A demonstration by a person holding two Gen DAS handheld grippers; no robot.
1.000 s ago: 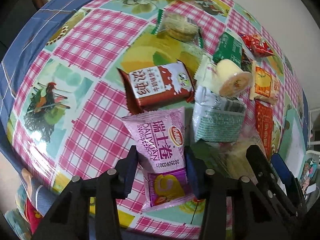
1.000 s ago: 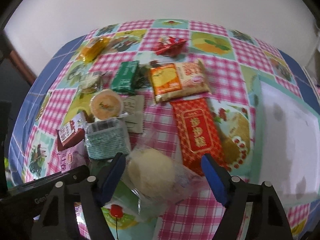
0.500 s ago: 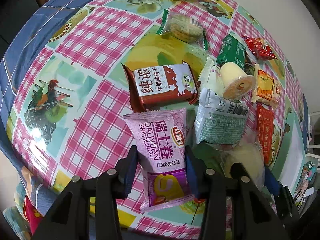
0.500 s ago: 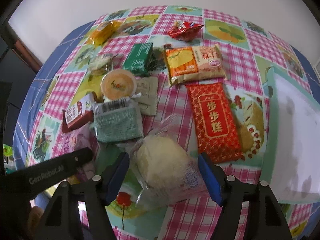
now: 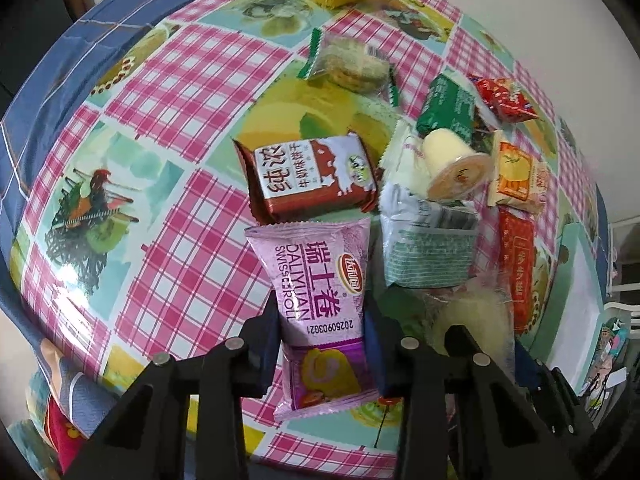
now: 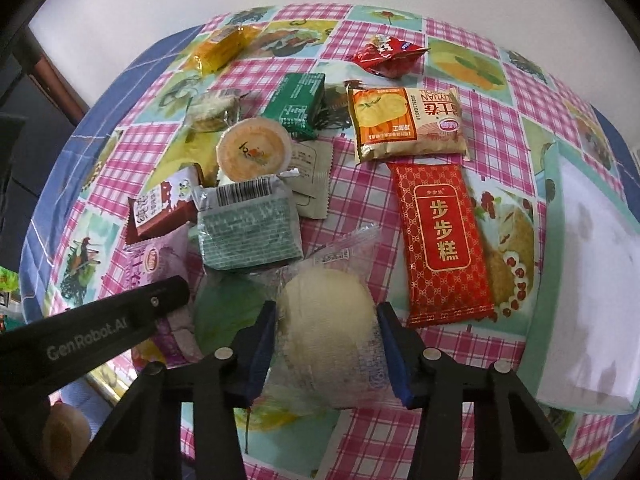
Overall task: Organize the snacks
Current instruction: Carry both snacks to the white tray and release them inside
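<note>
Snacks lie scattered: my left gripper (image 5: 323, 344) is clamped on the purple roll (image 5: 320, 304), right gripper (image 6: 326, 346) closing around the bun (image 6: 328, 332), pads touching its wrapper, ready to lift both.

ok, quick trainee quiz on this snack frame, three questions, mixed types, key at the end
1. True or false: the left gripper has its fingers shut on the purple roll pack.
2. What sits between the fingers of the right gripper? A) red cake pack B) pale round bun in clear wrap C) green box
3. Fill in: the jelly cup leans on the ____ pack with the barcode.

Key
1. True.
2. B: the pale round bun; the fingers are closing on it. The red cake pack lies flat beside it.
3. Silver-green: the silver-green pack.
</note>
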